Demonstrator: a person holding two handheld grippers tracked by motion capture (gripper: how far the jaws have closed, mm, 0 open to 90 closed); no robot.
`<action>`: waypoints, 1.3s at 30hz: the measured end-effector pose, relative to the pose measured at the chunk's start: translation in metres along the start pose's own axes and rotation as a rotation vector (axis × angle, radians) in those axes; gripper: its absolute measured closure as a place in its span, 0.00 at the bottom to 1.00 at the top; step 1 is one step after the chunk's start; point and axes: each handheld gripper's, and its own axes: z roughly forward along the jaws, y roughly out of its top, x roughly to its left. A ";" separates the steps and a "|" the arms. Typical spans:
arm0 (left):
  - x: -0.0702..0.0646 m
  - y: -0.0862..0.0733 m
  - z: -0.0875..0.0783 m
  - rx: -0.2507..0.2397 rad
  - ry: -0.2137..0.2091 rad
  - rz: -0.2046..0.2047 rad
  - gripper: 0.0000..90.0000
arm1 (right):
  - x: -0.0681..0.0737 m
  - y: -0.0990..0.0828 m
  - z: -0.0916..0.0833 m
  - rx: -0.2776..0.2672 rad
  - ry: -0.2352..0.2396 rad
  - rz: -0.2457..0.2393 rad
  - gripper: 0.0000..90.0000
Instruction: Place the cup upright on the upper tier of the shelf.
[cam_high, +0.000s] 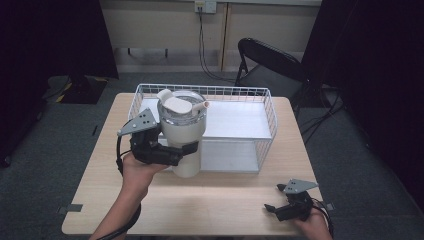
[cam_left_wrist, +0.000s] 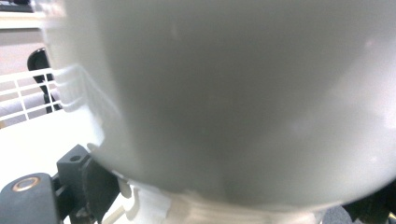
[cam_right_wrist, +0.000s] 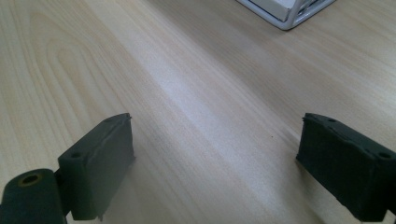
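High view showed us a tall white tumbler (cam_high: 186, 135) held upright in the left gripper (cam_high: 172, 152), whose jaws were clamped across the lower part of its body. The cup's long axis ran vertical, lid and short spout on top, and it sat at the front left corner of the white wire basket (cam_high: 267, 107), its upper half overlapping the basket's near rim. We could not tell from that angle whether its base touched the wooden table (cam_high: 225, 200) or hung just above it, nor whether it was inside the rim or just in front of it.

In the left gripper view the tumbler's pale wall pressed right up against the lens, with one dark jaw visible at the lower left, which fitted a firm grasp.

The right gripper (cam_high: 280, 207) rested low at the near right corner of the table, well apart from the cup. In the right gripper view its two jaws stood wide apart with nothing but bare wood between them, and a corner of the basket showed far off.

We judged that any coming move belonged to the left hand: the basket's open space lay beyond and to the right of the cup.
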 end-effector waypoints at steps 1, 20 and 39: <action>0.000 0.004 0.000 0.003 -0.002 0.003 0.10 | 0.000 0.000 0.000 0.000 0.000 0.000 0.11; -0.006 0.041 0.011 -0.007 -0.012 0.036 0.10 | 0.000 0.000 0.000 0.000 0.000 0.000 0.11; -0.002 0.068 0.024 -0.015 -0.011 0.042 0.10 | 0.000 0.000 0.000 -0.003 -0.001 0.000 0.11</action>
